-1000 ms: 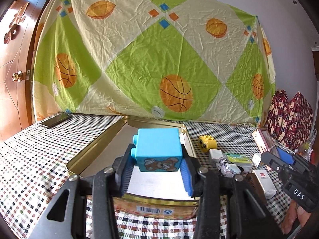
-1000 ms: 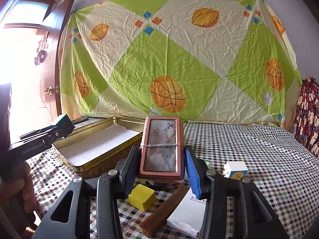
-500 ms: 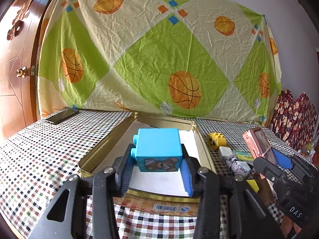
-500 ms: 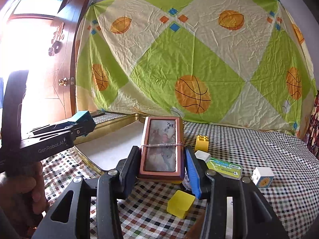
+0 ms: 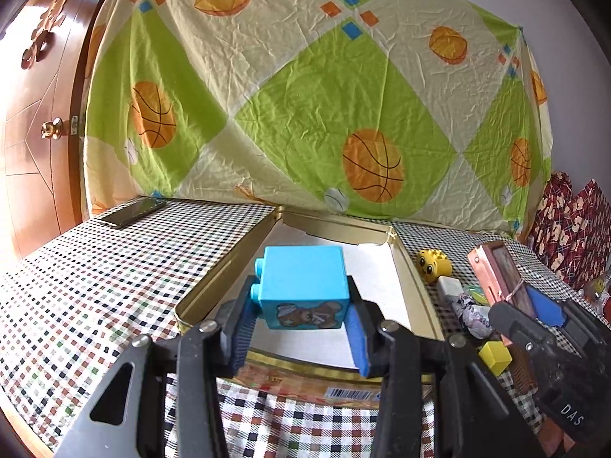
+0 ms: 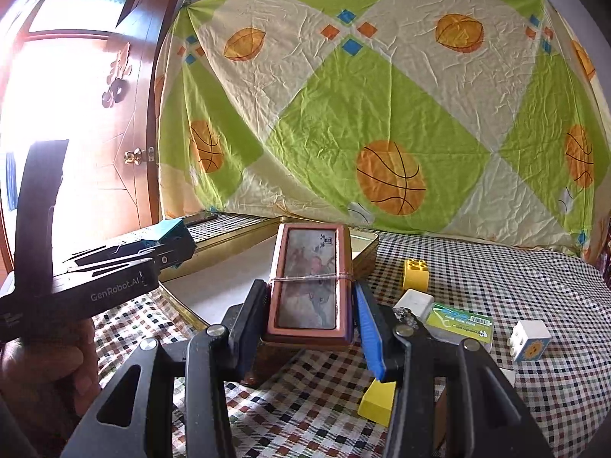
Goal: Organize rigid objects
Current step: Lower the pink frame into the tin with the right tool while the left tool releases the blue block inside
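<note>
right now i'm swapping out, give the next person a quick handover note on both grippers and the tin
Left gripper: shut on the blue plastic toy block with a bear picture, held over the open gold metal tin.
Right gripper: shut on the flat copper-framed picture box, beside the tin.
Done: nothing visible in the tin yet.
Left: both held items, plus the yellow blocks and small boxes on the checked cloth.

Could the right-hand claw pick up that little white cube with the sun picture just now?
Probably not yet: the right gripper is already shut on the framed box, so it has no free grip. The white cube itself sits unobstructed on the checked cloth.
</note>
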